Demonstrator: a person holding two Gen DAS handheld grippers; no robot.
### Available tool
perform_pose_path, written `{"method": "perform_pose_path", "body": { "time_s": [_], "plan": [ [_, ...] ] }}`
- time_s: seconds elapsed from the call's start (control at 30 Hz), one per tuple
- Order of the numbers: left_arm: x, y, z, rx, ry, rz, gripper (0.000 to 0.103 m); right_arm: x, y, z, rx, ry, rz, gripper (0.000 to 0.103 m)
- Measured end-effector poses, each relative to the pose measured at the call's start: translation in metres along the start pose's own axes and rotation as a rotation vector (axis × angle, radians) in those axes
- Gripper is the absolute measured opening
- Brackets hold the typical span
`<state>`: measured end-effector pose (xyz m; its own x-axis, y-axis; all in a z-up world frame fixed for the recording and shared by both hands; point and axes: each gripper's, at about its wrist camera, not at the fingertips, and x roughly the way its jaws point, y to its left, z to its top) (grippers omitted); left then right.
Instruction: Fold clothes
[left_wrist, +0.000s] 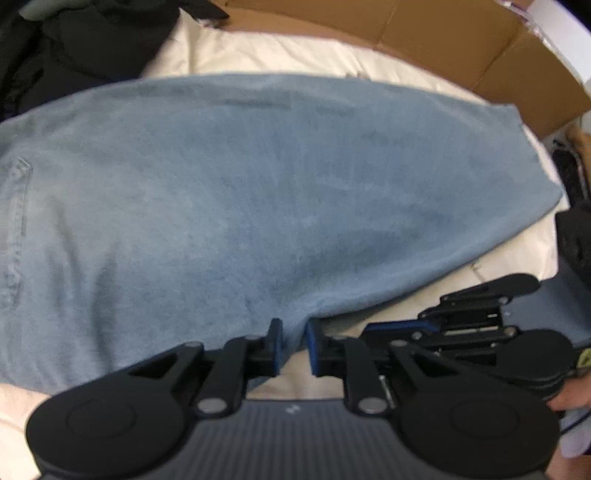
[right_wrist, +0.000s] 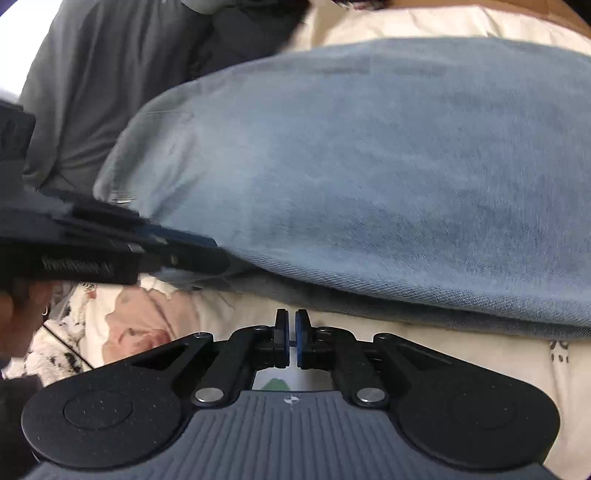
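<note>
I have the light blue jeans (left_wrist: 258, 192) laid flat on the cream bedsheet (left_wrist: 280, 55), and what matters now is where their near edge sits against my two grippers. In the left wrist view that edge comes down to 12 o'clock of the left gripper (left_wrist: 293, 345), and a small ridge of denim stands between its blue pads. The jaws are narrowly parted, and I judge the pads to be pinching that fold, though blur keeps me from being certain of firm contact.

The right gripper (right_wrist: 291, 339) is pressed together with nothing in it. In its own view the denim edge runs across at 12 o'clock, near the fingertips but apart from them, with a strip of bare sheet between. So the left hand is the nearer one and the only one on cloth.

The long axis of the jeans runs 9 to 3 o'clock across both views, parallel to the line joining my hands. A stitched pocket (left_wrist: 16, 221) shows at 9 o'clock in the left view, so I take the waist to point that way and the leg hems toward 3 o'clock, where the cloth ends in a straight cut edge.

Dark clothes (left_wrist: 74, 48) are heaped at 11 o'clock, and a cardboard box (left_wrist: 461, 40) lies at 1 o'clock.

My guess is the right gripper must reopen and reach to 12 o'clock before any lift.
</note>
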<state>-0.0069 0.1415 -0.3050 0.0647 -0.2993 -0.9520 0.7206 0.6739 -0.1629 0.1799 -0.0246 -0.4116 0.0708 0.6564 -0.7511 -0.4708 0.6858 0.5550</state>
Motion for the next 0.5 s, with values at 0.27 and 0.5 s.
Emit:
{"method": "perform_pose_path", "body": {
  "time_s": [0.27, 0.5],
  "plan": [
    [-0.066, 0.049, 0.016, -0.016, -0.111, 0.112, 0.024, 0.005, 0.021, 0.004, -0.099, 0.021, 0.013, 0.014],
    [-0.101, 0.105, 0.028, 0.004, -0.155, 0.252, 0.027, 0.020, 0.048, 0.006, -0.198, 0.023, 0.011, 0.046]
  ]
}}
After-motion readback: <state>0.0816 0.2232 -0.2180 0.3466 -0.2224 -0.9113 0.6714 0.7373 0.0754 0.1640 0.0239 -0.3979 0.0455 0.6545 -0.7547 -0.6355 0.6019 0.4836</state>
